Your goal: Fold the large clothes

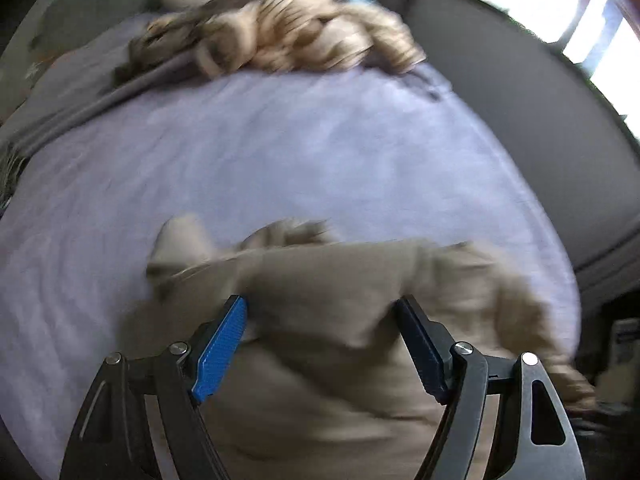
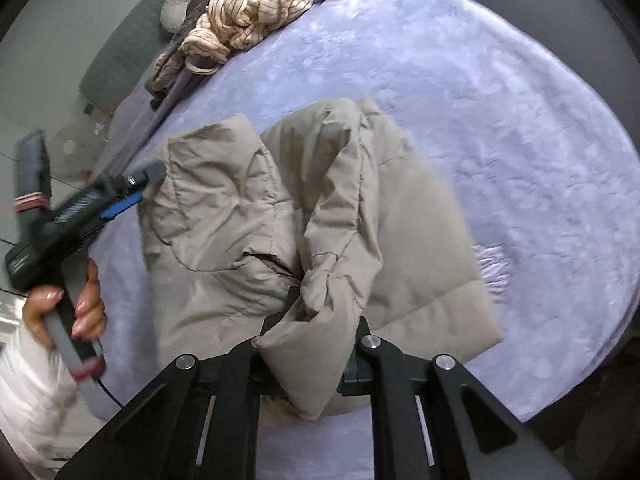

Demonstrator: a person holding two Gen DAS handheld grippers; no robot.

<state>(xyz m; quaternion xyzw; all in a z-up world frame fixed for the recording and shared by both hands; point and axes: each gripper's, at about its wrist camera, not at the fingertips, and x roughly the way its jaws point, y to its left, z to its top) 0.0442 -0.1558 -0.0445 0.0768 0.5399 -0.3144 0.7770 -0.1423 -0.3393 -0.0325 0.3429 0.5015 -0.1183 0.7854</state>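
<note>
A beige padded jacket [image 2: 248,216] lies on a lilac bedspread [image 2: 460,92]. One sleeve [image 2: 336,240] is lifted over the jacket's middle. My right gripper [image 2: 320,312] is shut on the sleeve's cuff end. In the right wrist view my left gripper [image 2: 140,188] sits at the jacket's left edge, held by a hand. In the blurred left wrist view my left gripper [image 1: 320,312] is open above the jacket [image 1: 328,312] with nothing between its blue pads [image 1: 224,344].
A heap of striped cream and dark clothes [image 2: 256,4] lies at the far edge of the bed, also in the left wrist view [image 1: 288,28]. A round grey cushion [image 2: 176,4] sits beside it. Dark floor [image 1: 520,100] borders the bed.
</note>
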